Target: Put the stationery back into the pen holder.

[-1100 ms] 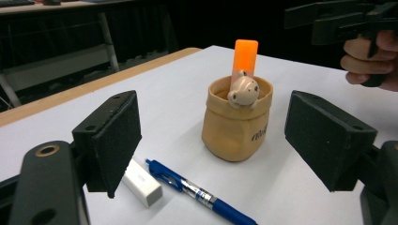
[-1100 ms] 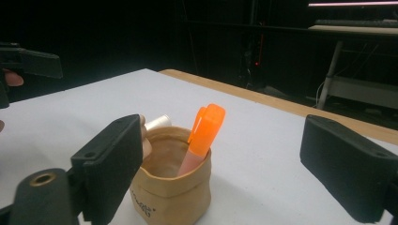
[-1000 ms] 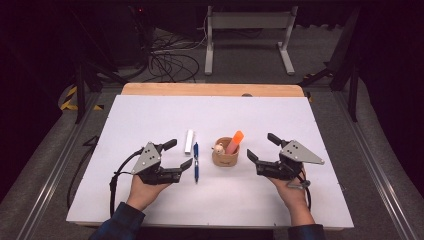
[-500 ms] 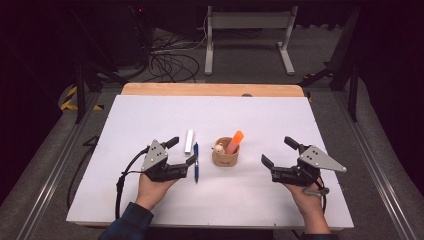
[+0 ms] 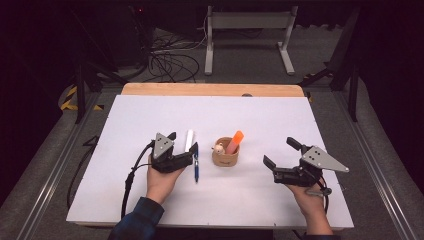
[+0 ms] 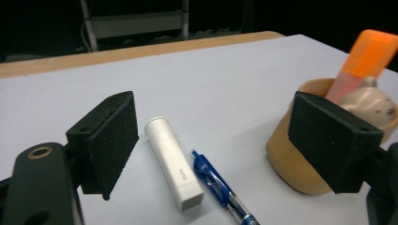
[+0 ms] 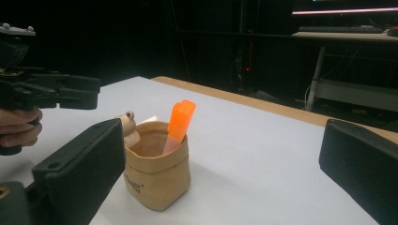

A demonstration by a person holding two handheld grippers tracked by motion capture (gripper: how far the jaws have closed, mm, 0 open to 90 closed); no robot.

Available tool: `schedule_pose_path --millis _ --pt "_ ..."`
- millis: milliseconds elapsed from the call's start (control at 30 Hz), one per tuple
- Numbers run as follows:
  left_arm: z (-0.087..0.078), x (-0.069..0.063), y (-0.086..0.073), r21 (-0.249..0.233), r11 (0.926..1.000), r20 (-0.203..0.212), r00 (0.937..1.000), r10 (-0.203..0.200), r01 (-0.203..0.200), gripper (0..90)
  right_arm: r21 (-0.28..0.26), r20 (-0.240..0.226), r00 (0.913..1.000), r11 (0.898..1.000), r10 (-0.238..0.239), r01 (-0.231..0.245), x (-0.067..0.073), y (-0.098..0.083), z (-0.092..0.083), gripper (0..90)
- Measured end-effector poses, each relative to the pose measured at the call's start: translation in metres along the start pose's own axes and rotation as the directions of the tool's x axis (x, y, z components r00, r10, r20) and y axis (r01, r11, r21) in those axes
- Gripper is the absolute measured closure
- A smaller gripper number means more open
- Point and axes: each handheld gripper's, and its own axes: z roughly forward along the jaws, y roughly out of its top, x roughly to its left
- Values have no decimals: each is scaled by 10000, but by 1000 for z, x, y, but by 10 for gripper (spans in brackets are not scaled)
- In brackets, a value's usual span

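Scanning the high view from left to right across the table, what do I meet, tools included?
Left tool → white tube → blue pen → tan cup holding an orange highlighter → right tool, jaws wide open with nothing between them.

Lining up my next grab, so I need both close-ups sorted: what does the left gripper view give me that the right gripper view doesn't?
The left gripper view alone shows the white tube and the blue pen lying side by side on the table, between its open jaws. The right gripper view alone shows the left gripper in a hand at the far left, a small label on the pouch, and a desk in the dark background. Both show the tan pouch holding the orange highlighter and a small beige figure.
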Motion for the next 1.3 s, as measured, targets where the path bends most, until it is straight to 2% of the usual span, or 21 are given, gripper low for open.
schedule_pose_path --millis 133,233,367,533,600,800,1000,1200,1300 --pt "9 -2 0 218 9996 -390 9991 -191 200 213 63 78 10000 10000 37 -38 -1 -1 1 18" --pt "16 -4 0 388 9992 -706 9975 -96 124 239 56 93 9999 9999 126 -127 -2 -1 1 21" --pt "26 -6 2 701 9975 -1212 9926 -42 128 290 51 71 9998 9998 169 -170 -2 -2 2 24" --pt "39 -7 -1 1121 9935 -1606 9870 -25 208 336 76 69 9999 9998 157 -157 -1 -2 2 24" --pt "43 -7 -2 1241 9921 -1835 9830 57 174 353 77 85 9998 9998 157 -158 -2 -2 2 24" --pt "53 -5 -4 1517 9876 -2222 9750 -63 410 382 109 93 9998 9998 180 -181 -3 -2 2 26" --pt "64 2 -8 1881 9792 -2601 9653 -248 759 409 135 79 9998 9997 183 -184 -2 -2 2 27" --pt "71 2 -8 2062 9765 -2860 9582 -6 622 426 119 75 9996 9996 261 -261 -3 -2 2 28" --pt "75 1 -7 2317 9709 -2923 9563 96 611 435 134 62 9996 9995 292 -293 -2 -2 2 28"
